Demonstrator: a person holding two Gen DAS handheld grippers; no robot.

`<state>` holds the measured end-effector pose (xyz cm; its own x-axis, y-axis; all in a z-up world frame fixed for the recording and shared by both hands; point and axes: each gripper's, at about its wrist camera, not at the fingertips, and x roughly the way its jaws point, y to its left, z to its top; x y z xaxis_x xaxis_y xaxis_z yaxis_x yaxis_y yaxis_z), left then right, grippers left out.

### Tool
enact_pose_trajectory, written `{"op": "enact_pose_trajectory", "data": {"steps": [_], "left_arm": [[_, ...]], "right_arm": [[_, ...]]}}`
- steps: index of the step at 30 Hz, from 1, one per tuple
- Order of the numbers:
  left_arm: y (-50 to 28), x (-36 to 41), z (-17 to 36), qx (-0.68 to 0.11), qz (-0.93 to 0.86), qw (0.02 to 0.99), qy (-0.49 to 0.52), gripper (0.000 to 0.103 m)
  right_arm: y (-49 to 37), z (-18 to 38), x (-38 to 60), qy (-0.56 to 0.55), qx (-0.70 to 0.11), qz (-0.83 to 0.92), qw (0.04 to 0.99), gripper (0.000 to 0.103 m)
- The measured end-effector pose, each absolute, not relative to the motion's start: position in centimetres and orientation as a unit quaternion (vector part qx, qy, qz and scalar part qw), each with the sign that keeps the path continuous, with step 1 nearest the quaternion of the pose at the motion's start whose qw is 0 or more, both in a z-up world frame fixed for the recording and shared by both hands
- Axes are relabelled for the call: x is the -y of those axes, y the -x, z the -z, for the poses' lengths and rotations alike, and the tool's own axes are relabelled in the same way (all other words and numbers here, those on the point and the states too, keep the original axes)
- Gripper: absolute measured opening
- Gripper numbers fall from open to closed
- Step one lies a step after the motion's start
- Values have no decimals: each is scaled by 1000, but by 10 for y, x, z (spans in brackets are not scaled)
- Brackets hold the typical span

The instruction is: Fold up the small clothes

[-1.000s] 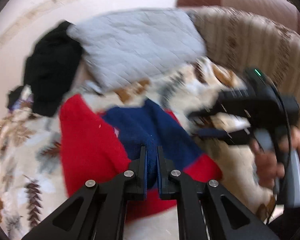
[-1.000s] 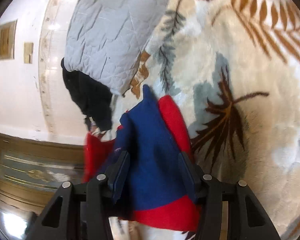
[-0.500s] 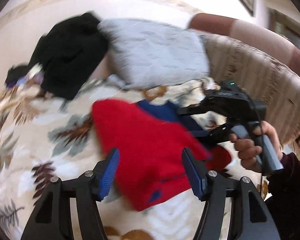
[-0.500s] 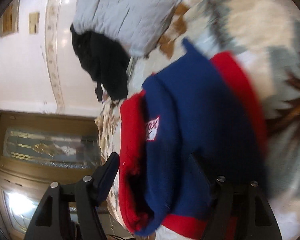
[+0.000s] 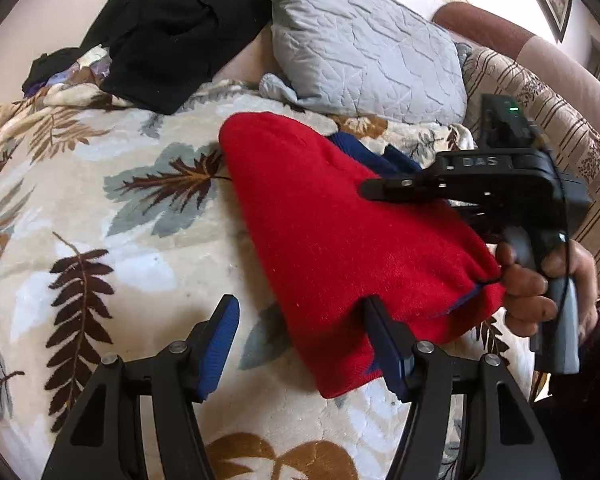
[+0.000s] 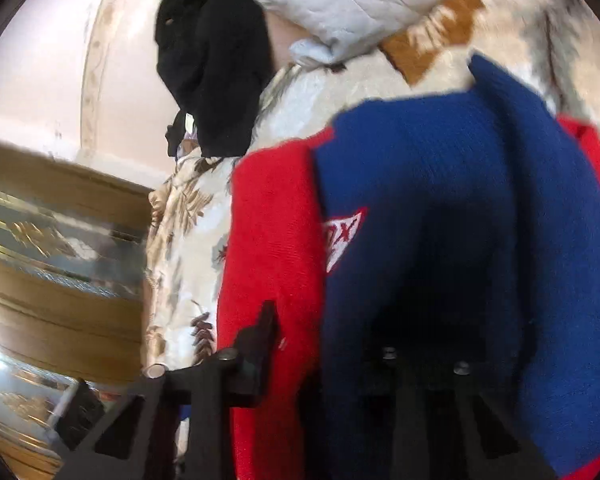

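Note:
A small red and blue knit garment lies folded on the leaf-patterned blanket, red side up. My left gripper is open and empty at its near edge; its right finger touches the cloth. My right gripper reaches in from the right over the garment, upper finger above the red cloth. In the right wrist view the blue part with a white patch drapes over the right gripper; one finger shows, the other is hidden, so the jaws' gap is unclear.
A grey quilted pillow and a black garment lie at the back of the bed. A striped cushion stands to the right. A wooden cabinet shows in the right wrist view.
My left gripper let go of the blue cloth, opened and drew back. The garment was folded over, so red now faces up. My right gripper has moved in under the blue part.

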<state>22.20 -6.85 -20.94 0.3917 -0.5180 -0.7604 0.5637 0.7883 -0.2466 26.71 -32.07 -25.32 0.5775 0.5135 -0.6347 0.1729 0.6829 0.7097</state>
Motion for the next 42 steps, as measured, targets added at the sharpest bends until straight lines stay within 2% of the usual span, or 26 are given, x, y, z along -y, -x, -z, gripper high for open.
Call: {"op": "enact_pose_trajectory", "data": {"steps": [1,6,8,11,14,16,20,23,28,30,32,39,42], "left_arm": [[-222,66,204,-437,320,840,-24,65],[-213,67,179,-372,326,869,-5,65],[-214,78,181,-374,331,866,-8,65],[-215,100,198,-399,336,853,-33,65],[-214,121,213,-421,336,841,-53,65],[-213,126,213,-413,322,849,-71,66],[-215,124,215,-414,320,849,-68,68],[-216,126,217,-414,322,848,-71,68],[-211,131,217,-395,323,855,-98,68],[-211,132,219,-395,324,853,-105,69],[-214,132,221,-402,324,850,-106,69],[-211,133,216,-398,311,855,-118,72],[-206,134,213,-388,303,860,-135,72]], "right_arm": [[-262,243,322,-377,-436,-106,811,19],[-216,185,346,-349,-350,-81,866,18],[-197,186,369,-354,-341,-55,869,18],[-188,224,397,-347,-400,2,848,18],[-188,262,412,-379,-470,39,796,25],[-183,255,421,-404,-466,22,787,27],[-173,216,429,-371,-409,57,832,30],[-197,200,421,-349,-383,28,855,35],[-250,211,390,-309,-418,-7,854,35],[-270,238,390,-281,-449,41,847,35],[-274,263,397,-297,-436,44,849,35],[-224,224,395,-300,-424,26,854,35],[-211,227,388,-281,-451,38,846,35]]}}
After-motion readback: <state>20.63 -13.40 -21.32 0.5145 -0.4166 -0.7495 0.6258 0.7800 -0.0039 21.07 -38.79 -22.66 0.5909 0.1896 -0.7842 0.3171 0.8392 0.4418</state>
